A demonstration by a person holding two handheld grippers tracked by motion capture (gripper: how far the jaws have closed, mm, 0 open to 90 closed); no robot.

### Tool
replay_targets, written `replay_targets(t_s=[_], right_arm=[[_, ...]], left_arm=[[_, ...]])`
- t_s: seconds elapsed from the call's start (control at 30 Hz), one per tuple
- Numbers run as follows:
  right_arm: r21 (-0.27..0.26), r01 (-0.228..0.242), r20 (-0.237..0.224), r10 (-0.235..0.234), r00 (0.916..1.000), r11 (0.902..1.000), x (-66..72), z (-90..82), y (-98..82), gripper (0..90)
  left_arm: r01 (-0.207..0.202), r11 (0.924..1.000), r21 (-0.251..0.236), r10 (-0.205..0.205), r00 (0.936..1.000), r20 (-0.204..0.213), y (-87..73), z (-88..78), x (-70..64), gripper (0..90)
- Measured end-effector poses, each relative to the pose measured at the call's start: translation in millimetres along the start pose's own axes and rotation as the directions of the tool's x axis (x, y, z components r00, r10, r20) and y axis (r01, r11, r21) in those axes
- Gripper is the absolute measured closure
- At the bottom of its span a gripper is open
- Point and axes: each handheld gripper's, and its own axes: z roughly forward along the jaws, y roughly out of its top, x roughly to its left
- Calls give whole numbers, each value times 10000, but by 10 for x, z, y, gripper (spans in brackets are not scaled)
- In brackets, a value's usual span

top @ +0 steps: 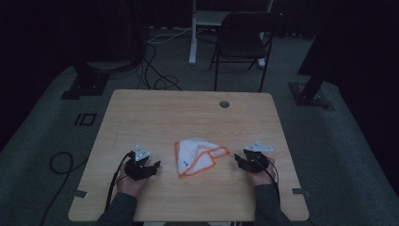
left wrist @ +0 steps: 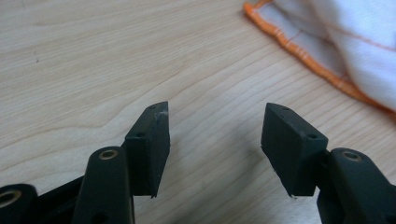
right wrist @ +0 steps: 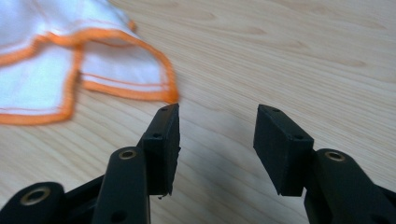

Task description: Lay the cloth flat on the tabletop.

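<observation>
- The worktop [top: 155,113] is a pale wood slab with a small round grommet [top: 224,104] near its far edge; most of its surface lies bare around my hands.
- Beyond it, on the grey carpet, a dark folding chair [top: 244,40] stands next to a white leg of some frame [top: 193,35], and black cables [top: 155,70] loop across the floor to the left of them.
- The cloth [top: 197,155] is white with an orange hem, loosely folded and rumpled. It lies flat on the worktop near my edge, between my two tools and apart from both.
- My left tool [top: 155,165] rests low over the wood to the left of the cloth, its grey three-cornered plate on top. In the left gripper view its jaws stand apart with bare wood between them, released, and the cloth's orange hem [left wrist: 303,53] runs across the upper right, clear of the pads.
- My right tool [top: 237,159] sits to the right of the cloth, tips pointing toward it. In the right gripper view its jaws are parted over bare wood and grasp nothing. A hemmed corner of the cloth [right wrist: 170,95] lies just beyond the tip of the left-hand jaw; I cannot tell whether it touches.
</observation>
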Motion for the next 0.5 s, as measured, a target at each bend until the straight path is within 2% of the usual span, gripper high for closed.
replay_targets(t_s=[0.37,0.5], right_arm=[[-237,467,-591,-480,9971,9986,259,1,84,513],[-338,674,-961,-703,9929,9972,405,14,133,519]], left_arm=[[28,9999,-159,-20,9988,494,21,-4,-73,440],[-199,9995,-257,217,9973,707,46,-3,-164,440]])
